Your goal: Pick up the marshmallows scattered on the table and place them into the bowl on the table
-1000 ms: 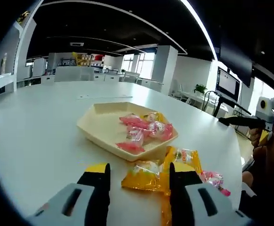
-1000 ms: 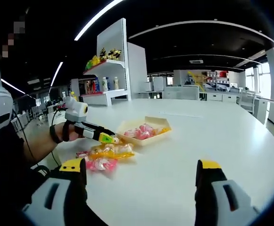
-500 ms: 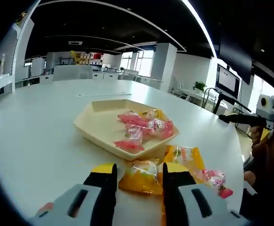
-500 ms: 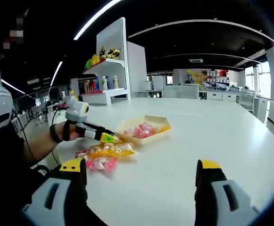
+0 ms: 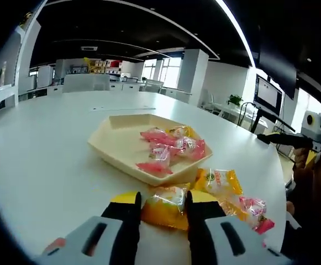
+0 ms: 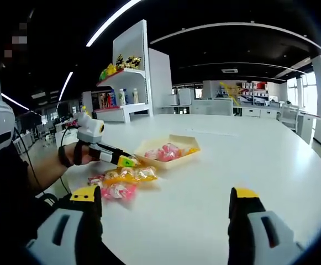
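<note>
Office shelving [image 6: 128, 77] rises behind white table [image 5: 44, 149] bearing bowl [image 5: 122, 149].

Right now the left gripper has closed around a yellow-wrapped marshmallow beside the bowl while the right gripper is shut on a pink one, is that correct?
Not quite: the right gripper is open and holds nothing, as the right gripper view shows. The left gripper is indeed closed around the yellow-wrapped marshmallow beside the bowl.

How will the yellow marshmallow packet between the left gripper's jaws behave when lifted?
Probably floppy: the yellow packet is crinkled film, so its ends may droop. Likely light, puffy contents. The glossy wrapper could slip from the left gripper, whose jaws look nearly closed on it.
</note>
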`<control>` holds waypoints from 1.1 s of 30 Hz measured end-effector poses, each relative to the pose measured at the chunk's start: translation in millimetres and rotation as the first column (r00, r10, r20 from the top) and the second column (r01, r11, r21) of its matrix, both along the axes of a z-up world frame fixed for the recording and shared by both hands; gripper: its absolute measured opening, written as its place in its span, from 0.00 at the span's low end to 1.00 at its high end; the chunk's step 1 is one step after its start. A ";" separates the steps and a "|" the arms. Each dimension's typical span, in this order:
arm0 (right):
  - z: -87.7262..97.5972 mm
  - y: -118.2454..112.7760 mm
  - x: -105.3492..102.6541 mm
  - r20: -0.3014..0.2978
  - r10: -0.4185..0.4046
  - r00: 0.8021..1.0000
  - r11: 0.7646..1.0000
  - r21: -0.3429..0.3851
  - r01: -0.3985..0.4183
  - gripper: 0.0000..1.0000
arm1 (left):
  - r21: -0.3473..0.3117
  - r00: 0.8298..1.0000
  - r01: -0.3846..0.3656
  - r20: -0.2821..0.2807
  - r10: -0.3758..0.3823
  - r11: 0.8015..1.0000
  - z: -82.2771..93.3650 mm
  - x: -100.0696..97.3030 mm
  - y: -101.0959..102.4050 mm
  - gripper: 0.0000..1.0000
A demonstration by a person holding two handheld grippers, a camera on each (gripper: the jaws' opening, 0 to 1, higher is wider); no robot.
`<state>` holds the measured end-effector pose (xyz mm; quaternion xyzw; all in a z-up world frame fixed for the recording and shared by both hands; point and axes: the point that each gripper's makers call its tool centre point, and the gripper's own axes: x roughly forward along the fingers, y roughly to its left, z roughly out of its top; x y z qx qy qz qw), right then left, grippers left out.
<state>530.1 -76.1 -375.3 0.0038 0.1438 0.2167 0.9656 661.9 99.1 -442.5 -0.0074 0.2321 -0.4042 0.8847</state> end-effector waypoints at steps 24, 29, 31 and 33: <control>0.5 -0.5 -0.8 0.002 -0.002 1.000 1.000 -0.006 0.002 0.92 | -0.021 1.000 -0.001 0.027 0.002 1.000 4.5 -1.2 7.6 0.17; 1.0 0.3 -0.8 0.002 0.000 1.000 1.000 -0.009 0.000 0.92 | -0.032 1.000 0.001 0.017 0.000 0.999 5.3 -3.8 8.2 0.16; 0.9 0.7 -0.3 0.001 0.000 1.000 1.000 -0.012 0.000 0.92 | -0.033 1.000 0.003 0.020 -0.002 0.999 5.5 -4.7 8.8 0.16; 1.1 1.3 0.3 0.002 0.001 1.000 1.000 -0.016 -0.001 0.92 | -0.035 1.000 0.001 0.024 0.000 0.999 5.8 -5.2 9.7 0.16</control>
